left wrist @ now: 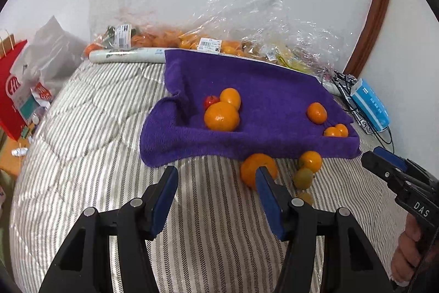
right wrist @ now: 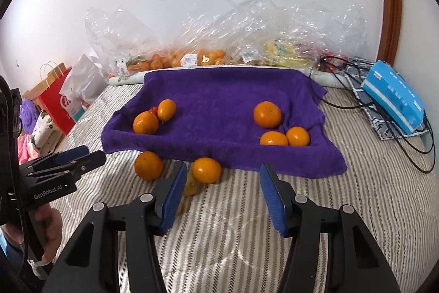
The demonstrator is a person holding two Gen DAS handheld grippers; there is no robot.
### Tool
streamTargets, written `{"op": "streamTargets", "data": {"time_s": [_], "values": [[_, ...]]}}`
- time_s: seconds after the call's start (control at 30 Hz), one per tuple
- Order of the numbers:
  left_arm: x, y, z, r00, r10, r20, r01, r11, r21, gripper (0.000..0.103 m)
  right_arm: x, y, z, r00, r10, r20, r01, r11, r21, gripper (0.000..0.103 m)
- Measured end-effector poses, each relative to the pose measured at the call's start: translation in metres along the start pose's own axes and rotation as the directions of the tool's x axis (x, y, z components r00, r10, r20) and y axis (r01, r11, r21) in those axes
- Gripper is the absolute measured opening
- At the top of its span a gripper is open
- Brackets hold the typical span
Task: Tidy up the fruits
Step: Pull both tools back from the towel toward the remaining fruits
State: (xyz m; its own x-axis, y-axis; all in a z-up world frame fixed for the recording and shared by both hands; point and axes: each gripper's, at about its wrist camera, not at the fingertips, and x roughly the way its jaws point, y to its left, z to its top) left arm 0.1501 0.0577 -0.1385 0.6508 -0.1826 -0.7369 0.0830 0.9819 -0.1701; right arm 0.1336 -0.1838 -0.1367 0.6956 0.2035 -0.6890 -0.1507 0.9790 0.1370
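Note:
A purple towel [left wrist: 247,89] [right wrist: 225,98] lies on a striped bed. On it sit several oranges: two with a small red fruit [left wrist: 210,101] at the left [left wrist: 221,116] [right wrist: 145,122], three at the right [left wrist: 317,113] [right wrist: 267,114]. In front of the towel, on the bed, lie two oranges [left wrist: 253,169] [right wrist: 148,165] [right wrist: 206,170] and small yellowish fruits [left wrist: 303,178] [right wrist: 190,187]. My left gripper [left wrist: 216,180] is open and empty just short of the left loose orange. My right gripper [right wrist: 223,180] is open and empty, near the loose oranges.
Clear plastic bags of oranges and other fruit [left wrist: 192,40] [right wrist: 208,56] line the wall behind the towel. A blue box [left wrist: 370,105] [right wrist: 392,96] and black cables [right wrist: 406,133] lie at the right. A red paper bag [left wrist: 12,89] [right wrist: 55,100] stands beside the bed at the left.

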Motion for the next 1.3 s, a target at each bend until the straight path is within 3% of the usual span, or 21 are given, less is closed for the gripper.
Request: {"op": "streamTargets", "data": {"time_s": [0.23,0.5,0.57,0.87,1.3], "values": [[0.007,0.008,-0.005,1.0,0.007,-0.016,-0.007,1.0,-0.001,0.056,0.004,-0.004,-0.007,0.999,-0.028,0.03,0.028,1.0,0.008,0.056],[0.014,0.021,-0.001,1.0,0.012,-0.023,-0.012,1.0,-0.013,0.055,0.032,0.004,-0.011,0.997,0.03,-0.067,-0.028,0.999,0.032,0.049],[0.019,0.026,-0.001,0.999,0.004,-0.035,-0.004,1.0,-0.025,0.055,0.036,0.008,-0.011,0.997,0.032,-0.069,-0.03,0.999,0.023,0.044],[0.03,0.035,-0.005,0.996,-0.078,-0.03,0.076,0.995,-0.061,0.054,0.054,0.017,-0.002,0.996,0.04,-0.083,-0.037,0.999,0.029,0.043],[0.032,0.039,-0.007,0.995,-0.099,-0.031,0.096,0.992,-0.085,0.056,0.085,0.018,0.0,0.99,0.012,-0.139,-0.007,0.999,0.035,0.043]]}}
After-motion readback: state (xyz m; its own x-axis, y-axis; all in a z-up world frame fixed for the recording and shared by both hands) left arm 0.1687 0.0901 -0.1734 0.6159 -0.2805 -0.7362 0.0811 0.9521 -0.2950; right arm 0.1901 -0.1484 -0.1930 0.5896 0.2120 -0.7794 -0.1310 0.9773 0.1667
